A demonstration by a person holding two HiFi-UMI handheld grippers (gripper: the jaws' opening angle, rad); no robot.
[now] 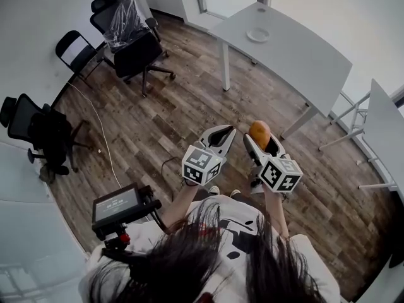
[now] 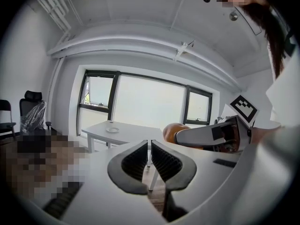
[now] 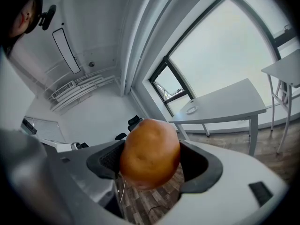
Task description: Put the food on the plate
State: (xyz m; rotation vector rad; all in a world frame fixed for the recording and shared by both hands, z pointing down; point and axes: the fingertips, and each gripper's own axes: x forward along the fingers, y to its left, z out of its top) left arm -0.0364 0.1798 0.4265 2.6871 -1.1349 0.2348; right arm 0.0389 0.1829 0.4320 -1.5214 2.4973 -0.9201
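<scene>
Your right gripper jaws stand wide, clamped across the potato, well short of the plate; firm-looking, rounded, possibly slippery; keep gripping its middle; left gripper jaws closed, empty

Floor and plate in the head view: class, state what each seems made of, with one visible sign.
Floor: wood or wood-look laminate, matt; brown grained planks. Plate: maybe ceramic or plastic; white, smooth, too small to settle.

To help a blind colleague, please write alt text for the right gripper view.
The right hand-held gripper holds a rounded golden-brown food item, probably a bread roll, between its dark pads. Beyond it stands a white table bearing a small plate, before large windows.
</scene>
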